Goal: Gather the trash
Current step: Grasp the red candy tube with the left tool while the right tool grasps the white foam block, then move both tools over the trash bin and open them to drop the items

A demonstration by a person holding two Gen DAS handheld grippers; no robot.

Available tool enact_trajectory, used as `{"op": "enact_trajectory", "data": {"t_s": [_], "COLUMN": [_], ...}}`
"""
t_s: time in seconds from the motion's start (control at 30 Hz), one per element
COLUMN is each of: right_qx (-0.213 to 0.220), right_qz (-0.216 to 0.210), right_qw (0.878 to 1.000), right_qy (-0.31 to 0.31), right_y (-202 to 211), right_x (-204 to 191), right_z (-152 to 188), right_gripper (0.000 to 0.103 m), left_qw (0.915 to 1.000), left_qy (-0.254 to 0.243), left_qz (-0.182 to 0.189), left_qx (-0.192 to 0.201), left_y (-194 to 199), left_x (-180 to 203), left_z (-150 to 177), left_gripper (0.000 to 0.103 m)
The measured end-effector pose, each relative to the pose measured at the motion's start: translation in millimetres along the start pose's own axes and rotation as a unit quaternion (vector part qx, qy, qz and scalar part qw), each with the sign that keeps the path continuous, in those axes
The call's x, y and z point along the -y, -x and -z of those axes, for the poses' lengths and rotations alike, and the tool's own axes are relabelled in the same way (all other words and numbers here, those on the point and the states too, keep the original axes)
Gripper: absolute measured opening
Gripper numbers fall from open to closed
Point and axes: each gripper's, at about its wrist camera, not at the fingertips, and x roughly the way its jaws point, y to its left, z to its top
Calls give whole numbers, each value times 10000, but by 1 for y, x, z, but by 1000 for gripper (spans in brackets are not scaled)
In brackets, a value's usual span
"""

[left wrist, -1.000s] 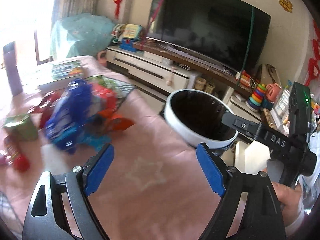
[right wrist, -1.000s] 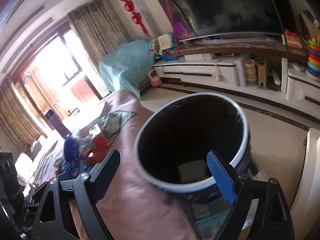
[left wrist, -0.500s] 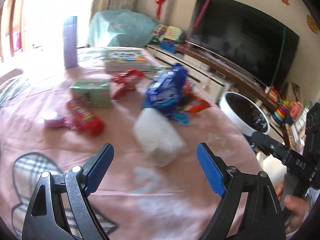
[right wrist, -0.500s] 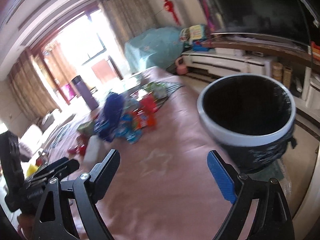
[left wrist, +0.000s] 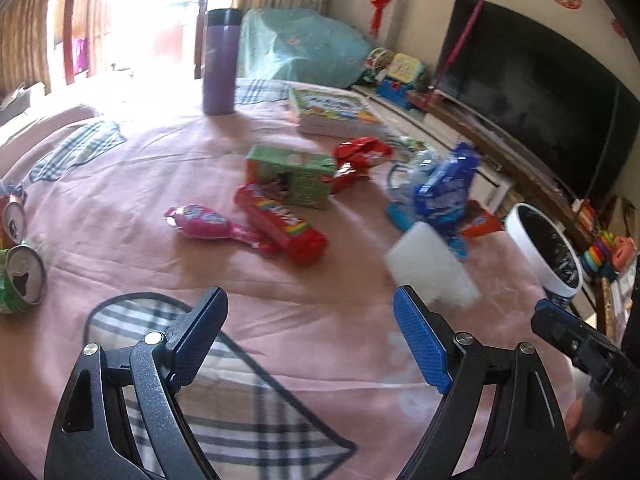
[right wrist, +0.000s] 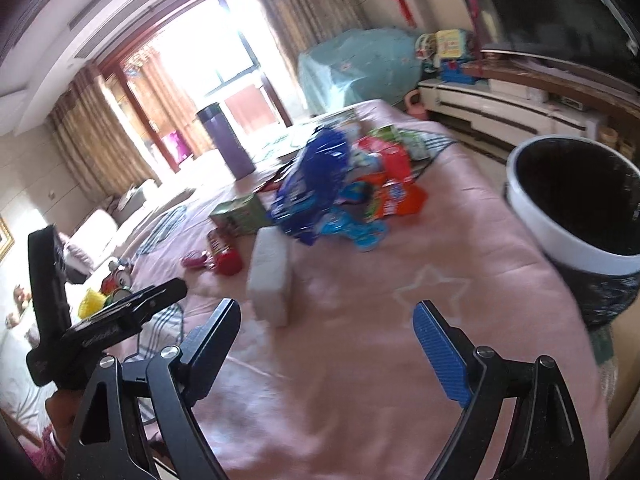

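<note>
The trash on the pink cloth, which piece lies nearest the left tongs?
The white block, plain and unprinted, just beyond the open left tongs; the coloured wrappers lie farther off.

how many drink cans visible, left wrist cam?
2. A green can lies on its side at the left edge of the pink cloth; a second can, red-orange and partly cut off by the frame, lies just behind it. More may lie out of frame.

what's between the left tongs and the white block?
Only bare pink cloth, per the left wrist view. The open left tongs hover short of the white block, nothing held.
</note>
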Motion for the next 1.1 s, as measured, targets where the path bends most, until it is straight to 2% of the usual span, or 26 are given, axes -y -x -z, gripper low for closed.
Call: {"op": "enact_trajectory", "data": {"t_s": [0.2,0.5,0.57,0.63,0.67,0.77,0.93,1.1], "right_qx": [-153,-455,-550,-647,-677,-715,-607,-501], "right_qz": [-123,-260,-301,-343,-360,-535,-524,-465], "right_qw": [9996,9985,9979,9972,9969,9958,9965,9976], "right_qy": [208,179,160,154,158,194,219,133], "right_y": [-23,-61,-69,-77,-78,-79,-62,-38], "right_x": [-13,-15,-14,-14,-15,-17,-16,-6], "right_z": [-4,-14,-14,-14,-14,-14,-12,-6], "right_gripper": [72,66,62,56,47,28,27,26], "left_qw": [9997,9983,9978,9973,9972,9976,9976,9962], "left_qy": [100,77,41,16,-15,-141,-240,-295], "left_qz": [-147,-340,-310,-195,-162,-169,63,422], "left_qx": [-162,-467,-580,-707,-724,-657,-641,-701], "left_y": [-23,-75,-86,-96,-98,-95,-78,-57], "left_x": [-16,-21,-19,-17,-15,-9,-3,10], "left_z": [-20,-50,-52,-52,-52,-49,-37,-18], "left_gripper": [87,85,75,53,50,45,36,35]}}
